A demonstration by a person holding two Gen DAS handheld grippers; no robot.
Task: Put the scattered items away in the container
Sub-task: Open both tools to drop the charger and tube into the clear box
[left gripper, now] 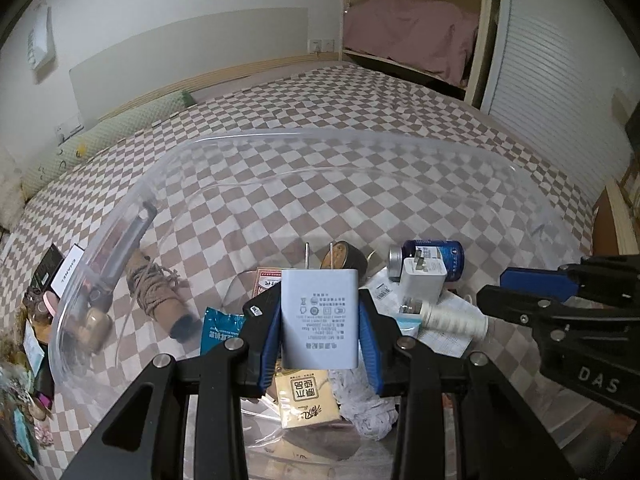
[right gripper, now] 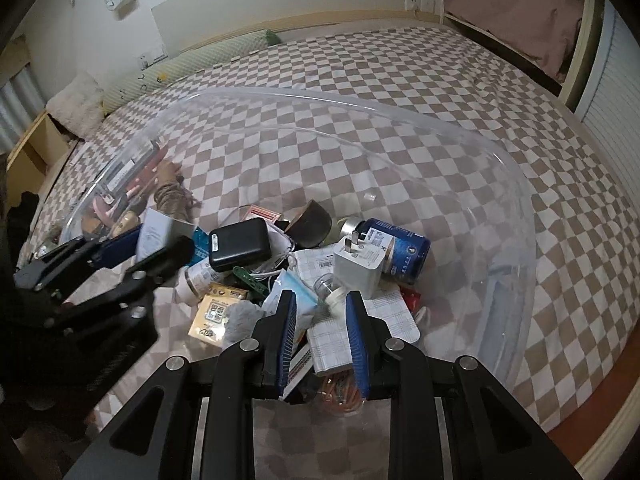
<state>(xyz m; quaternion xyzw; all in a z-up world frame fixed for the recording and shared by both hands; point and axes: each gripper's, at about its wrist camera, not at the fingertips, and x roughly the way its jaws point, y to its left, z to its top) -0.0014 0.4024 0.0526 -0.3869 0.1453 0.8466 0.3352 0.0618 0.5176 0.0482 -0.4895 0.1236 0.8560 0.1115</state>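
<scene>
Now gripping a smooth pale-grey rectangular plug adapter [left gripper: 319, 318] between the blue ribbed pads of the left gripper [left gripper: 319, 326], two metal prongs pointing away, above the clear rounded plastic container [left gripper: 256, 136] on the checked brown-and-white bedspread [left gripper: 340, 96]. Hovering alongside with the right gripper [right gripper: 321, 334], jaws parted and holding nothing. Lying jumbled inside the tub: a glossy blue cylindrical can [right gripper: 400, 250], a matte black power bank [right gripper: 239, 250], a white cube charger [right gripper: 358, 266].
</scene>
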